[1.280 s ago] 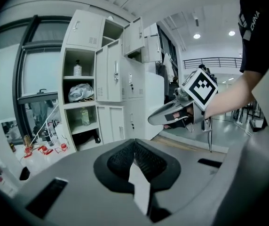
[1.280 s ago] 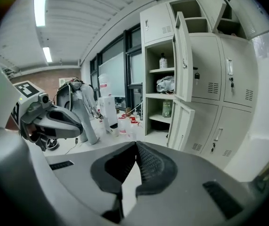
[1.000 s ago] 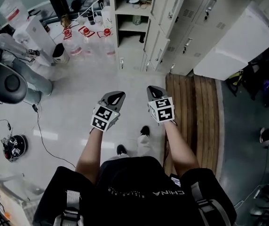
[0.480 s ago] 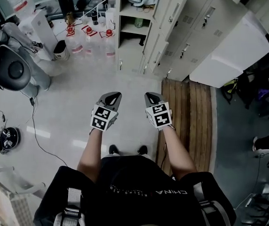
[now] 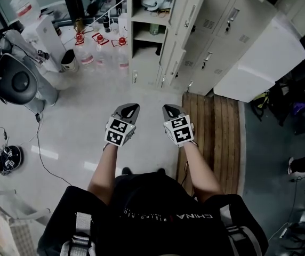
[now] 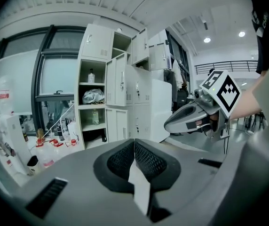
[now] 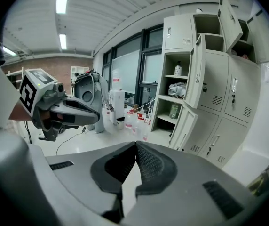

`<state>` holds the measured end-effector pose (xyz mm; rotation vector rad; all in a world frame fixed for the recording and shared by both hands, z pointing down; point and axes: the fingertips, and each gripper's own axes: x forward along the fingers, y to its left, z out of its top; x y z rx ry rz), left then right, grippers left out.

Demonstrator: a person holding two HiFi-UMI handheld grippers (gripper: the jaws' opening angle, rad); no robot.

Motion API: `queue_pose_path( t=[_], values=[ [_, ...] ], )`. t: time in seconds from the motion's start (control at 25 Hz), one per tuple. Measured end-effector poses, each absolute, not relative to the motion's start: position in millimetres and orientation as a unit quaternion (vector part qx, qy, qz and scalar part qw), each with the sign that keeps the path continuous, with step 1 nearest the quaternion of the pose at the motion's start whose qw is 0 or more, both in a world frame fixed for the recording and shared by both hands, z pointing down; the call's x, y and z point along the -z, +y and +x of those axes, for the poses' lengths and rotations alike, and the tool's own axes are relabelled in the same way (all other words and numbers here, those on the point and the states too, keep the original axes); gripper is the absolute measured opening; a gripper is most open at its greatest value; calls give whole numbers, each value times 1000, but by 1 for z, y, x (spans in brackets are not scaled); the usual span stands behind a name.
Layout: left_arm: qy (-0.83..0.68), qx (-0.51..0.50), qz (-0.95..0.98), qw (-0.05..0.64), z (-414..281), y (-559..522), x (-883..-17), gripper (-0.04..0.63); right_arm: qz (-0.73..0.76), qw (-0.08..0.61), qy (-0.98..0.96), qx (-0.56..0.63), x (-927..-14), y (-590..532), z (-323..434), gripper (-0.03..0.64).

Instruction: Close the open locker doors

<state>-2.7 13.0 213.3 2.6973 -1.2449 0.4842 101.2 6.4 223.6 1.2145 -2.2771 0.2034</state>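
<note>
Head view: we see the lockers (image 5: 216,25) ahead across the floor (image 5: 78,121), several doors (image 5: 186,15) hanging open, all left to close. Left tongs (image 5: 130,109) and right tongs (image 5: 169,110) pinched together, empty, well apart from them.

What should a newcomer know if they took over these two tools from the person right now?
Left hand-held gripper: shut, empty.
Right hand-held gripper: shut, empty.
Both are held out in front of the person, short of the lockers.
Three doors stand open: top door, middle door, bottom door.
Done: nothing, no open door is touched yet.
Left: walk up and push each of the three shut.
</note>
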Motion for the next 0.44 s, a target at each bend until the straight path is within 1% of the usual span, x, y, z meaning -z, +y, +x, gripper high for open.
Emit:
queue_pose_path(
  t=[0.44],
  values=[
    [-398,-165,900,58,18,8,-212,20,456,263,-846,-81,-225,-1,118,31]
  ],
)
